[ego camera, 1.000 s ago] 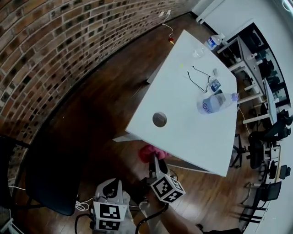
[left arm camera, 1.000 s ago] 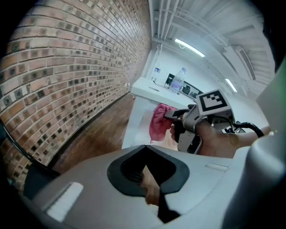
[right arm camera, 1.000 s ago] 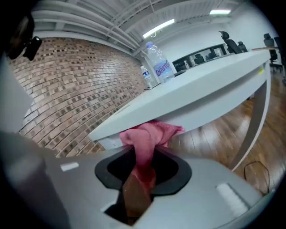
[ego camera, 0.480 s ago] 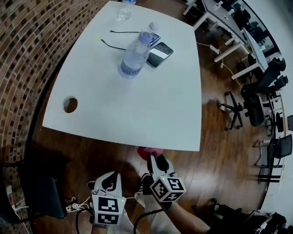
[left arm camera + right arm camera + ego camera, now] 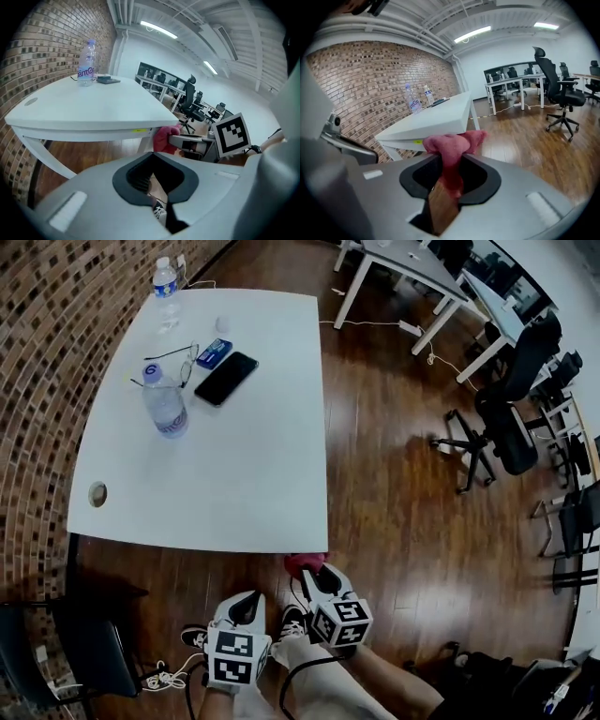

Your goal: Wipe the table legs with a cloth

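Two handheld grippers held low, side by side, close to the person's body.
The left gripper [image 5: 246, 602] has its jaws together, nothing between them; the right gripper [image 5: 314, 575] reaches slightly further forward, jaws clamped on a pink cloth [image 5: 450, 143].

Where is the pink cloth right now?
The pink cloth is pinched in the jaws of the right gripper, low in the middle of the head view, just below the near right corner of the white table.

Bright ceiling strip lighting; strong fisheye distortion, dark corners.
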`<move>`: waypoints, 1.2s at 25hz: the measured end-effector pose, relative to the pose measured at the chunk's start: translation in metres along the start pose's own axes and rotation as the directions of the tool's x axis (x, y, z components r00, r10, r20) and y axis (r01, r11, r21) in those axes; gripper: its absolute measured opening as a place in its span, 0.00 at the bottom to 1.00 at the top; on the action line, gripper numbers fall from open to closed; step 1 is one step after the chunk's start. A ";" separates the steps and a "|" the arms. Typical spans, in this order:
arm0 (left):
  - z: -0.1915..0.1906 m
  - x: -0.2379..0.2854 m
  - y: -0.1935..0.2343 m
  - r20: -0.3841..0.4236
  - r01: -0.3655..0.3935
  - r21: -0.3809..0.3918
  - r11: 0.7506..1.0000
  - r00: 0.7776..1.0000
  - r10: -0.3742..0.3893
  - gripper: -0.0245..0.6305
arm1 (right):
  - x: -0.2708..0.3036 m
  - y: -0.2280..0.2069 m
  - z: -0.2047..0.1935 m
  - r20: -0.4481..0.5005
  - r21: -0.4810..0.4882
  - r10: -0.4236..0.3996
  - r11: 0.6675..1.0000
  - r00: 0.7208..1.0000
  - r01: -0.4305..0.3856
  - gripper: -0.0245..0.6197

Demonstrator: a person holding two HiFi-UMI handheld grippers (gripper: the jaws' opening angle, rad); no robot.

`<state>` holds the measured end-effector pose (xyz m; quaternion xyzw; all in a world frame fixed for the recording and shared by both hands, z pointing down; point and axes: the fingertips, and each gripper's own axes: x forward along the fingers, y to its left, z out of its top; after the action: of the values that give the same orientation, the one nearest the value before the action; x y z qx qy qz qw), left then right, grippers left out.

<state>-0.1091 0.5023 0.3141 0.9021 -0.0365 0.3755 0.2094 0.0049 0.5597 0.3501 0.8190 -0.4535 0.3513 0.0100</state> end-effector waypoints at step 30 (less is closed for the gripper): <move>0.106 -0.214 -0.074 0.058 0.060 0.147 0.987 0.996 -0.069 0.04 | -0.186 0.174 0.146 -0.317 -0.410 0.174 0.861 0.932 -0.300 0.20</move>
<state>-0.1762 0.5069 0.0732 0.9270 0.0136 0.3417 0.1541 -0.1070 0.5454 0.0787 0.6759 -0.6149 0.3430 0.2177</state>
